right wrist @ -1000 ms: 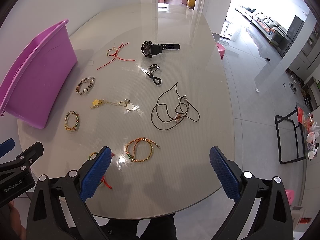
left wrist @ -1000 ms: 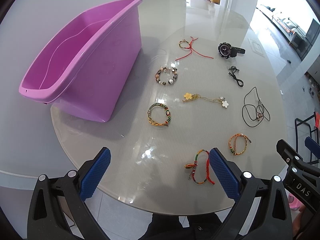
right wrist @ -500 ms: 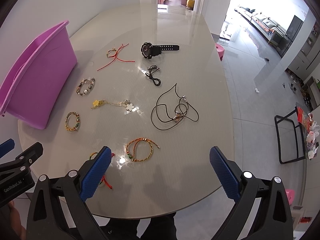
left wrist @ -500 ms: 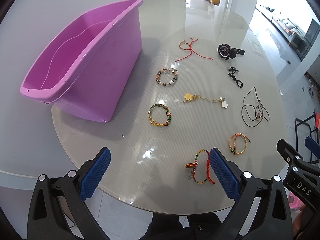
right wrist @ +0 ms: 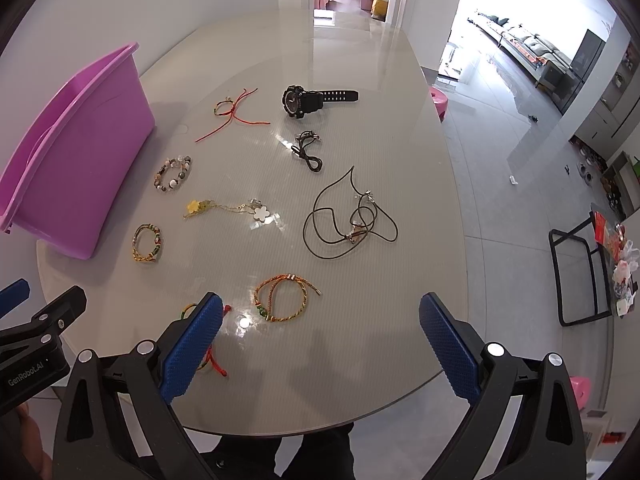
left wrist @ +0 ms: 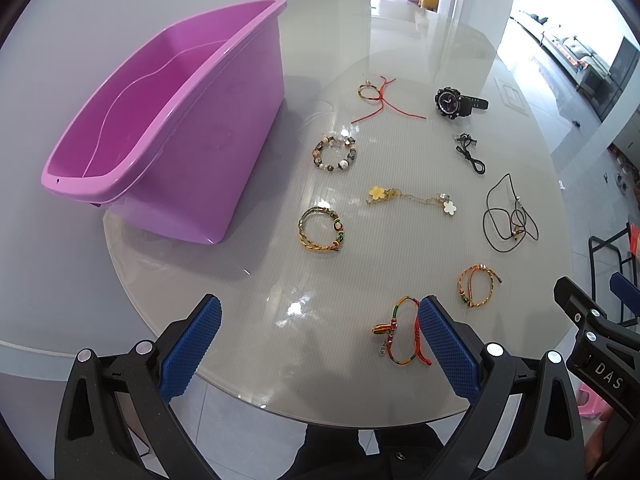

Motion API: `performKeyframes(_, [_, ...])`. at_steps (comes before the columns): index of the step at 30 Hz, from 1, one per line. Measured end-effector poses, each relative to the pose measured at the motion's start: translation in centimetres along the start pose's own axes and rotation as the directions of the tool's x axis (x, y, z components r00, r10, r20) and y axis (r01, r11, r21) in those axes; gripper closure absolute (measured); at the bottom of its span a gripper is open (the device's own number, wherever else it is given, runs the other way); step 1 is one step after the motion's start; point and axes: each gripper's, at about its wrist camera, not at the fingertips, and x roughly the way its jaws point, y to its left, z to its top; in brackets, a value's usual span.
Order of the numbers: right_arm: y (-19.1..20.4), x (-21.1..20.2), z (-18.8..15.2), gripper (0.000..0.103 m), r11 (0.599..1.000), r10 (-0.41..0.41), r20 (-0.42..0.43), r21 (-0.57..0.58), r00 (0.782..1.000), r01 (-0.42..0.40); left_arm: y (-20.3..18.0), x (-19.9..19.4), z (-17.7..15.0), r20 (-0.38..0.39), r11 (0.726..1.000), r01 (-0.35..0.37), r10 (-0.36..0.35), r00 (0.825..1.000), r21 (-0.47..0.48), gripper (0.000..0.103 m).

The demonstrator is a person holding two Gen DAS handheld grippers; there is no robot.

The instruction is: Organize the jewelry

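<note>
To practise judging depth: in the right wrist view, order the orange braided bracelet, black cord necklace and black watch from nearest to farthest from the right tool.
1. Orange braided bracelet: just ahead of the right tool, toward its left finger.
2. Black cord necklace: mid-table.
3. Black watch: far end.

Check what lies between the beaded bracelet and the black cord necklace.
The flower chain lies between the beaded bracelet and the cord necklace, clearest in the left wrist view.

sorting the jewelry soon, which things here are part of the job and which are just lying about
Job: pink bin, black watch, beaded bracelet, flower chain, black cord necklace, braided bracelets.
Lying about: black metal rack, pink stool.
</note>
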Motion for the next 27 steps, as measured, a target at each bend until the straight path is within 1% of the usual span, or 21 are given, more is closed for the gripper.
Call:
performKeyframes(6, [0.1,0.0,0.0,0.009,1.000,0.007,-0.002,0.003,1.000,-0.007,0.4,-0.1,-0.2,0.003,1.000,0.007,-0.007,1.000,0.001,0.006])
performKeyframes(11, [0.0,0.6,-0.5,0.009,0.998,0.045,-0.013,0.037,0.999,-0.044,1.2,0.3,-0.6,0.013,1.000,0.007,-0.007,1.000,0.004,0.006])
performKeyframes(16, [0.3,1.2,-2.0,0.009,0.995,0.077,0.005,0.064,0.997,-0.077,1.7,1.7,-1.5,0.024,0.999,-0.011,0.010,1.000,0.046,0.006])
performKeyframes(19, [0.2,1.8,-3.0,0.009,0.996,0.061,0.036,0.055,0.997,-0.063,1.5,2.7,-2.3,0.027,0.997,-0.010,0.008,1.000,0.080,0.006])
performKeyframes(21, [-0.2,2.1,-3.4,0.009,0.997,0.065,0.055,0.048,0.996,-0.067,1.1,3.3,-3.0,0.034,0.996,-0.003,0.000,0.999,0.092,0.006])
performKeyframes(24, [-0.6,3.0,-3.9,0.009,0.999,0.051,0.068,0.001,0.996,-0.051,0.3,4.2,-3.9,0.035,0.994,0.020,-0.024,0.999,0.105,0.006])
performKeyframes(27, [-1.0,4.0,-4.0,0.009,0.996,0.079,0.071,-0.037,0.994,-0.076,-0.8,5.1,-4.9,0.040,0.994,0.042,-0.046,0.998,0.099,0.007])
